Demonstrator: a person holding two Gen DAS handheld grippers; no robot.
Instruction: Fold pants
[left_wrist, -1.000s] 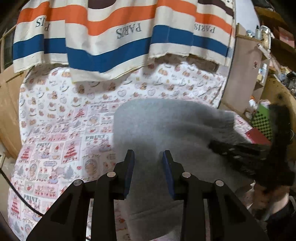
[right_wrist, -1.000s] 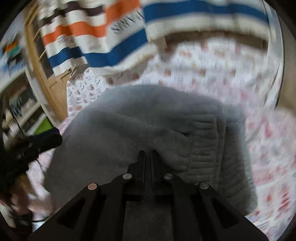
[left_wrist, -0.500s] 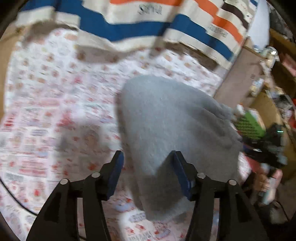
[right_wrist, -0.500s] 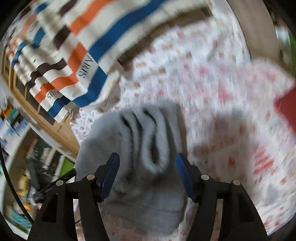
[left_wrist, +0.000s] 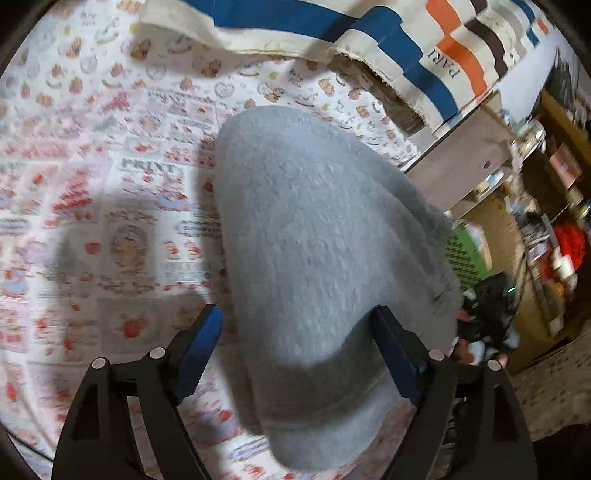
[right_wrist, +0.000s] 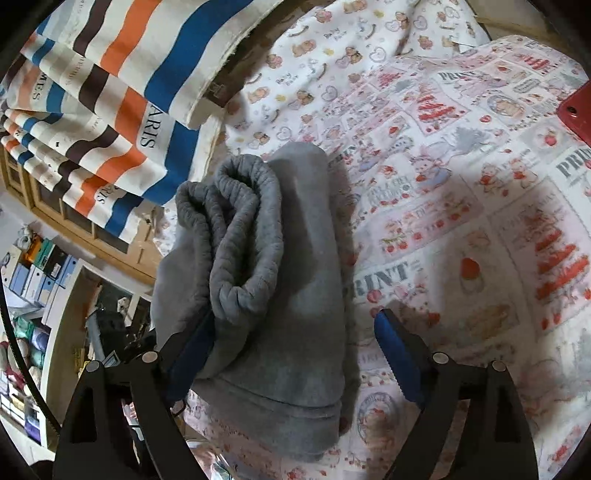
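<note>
Folded grey pants (right_wrist: 280, 295) heaped on the printed bedsheet (right_wrist: 461, 206), open sheet clear to one side, striped cloth (right_wrist: 122, 92) hanging close behind, red object (right_wrist: 576, 110) at far edge, cluttered shelves (left_wrist: 535, 206) beside the bed.

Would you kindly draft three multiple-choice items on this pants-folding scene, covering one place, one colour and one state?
1. Where do the pants lie?
A. on the printed bedsheet
B. on a bare wooden floor
C. in a basket

2. What colour are the pants?
A. red
B. grey
C. navy

3. How does the right gripper stand?
A. shut on the pants
B. shut on nothing
C. open

Answers:
1 A, the folded bundle rests on the sheet with the red-and-pink print.
2 B, the fleece is grey in both views.
3 C, its jaws have just been opening and stand wide, with the bundle's end lying between them.
</note>
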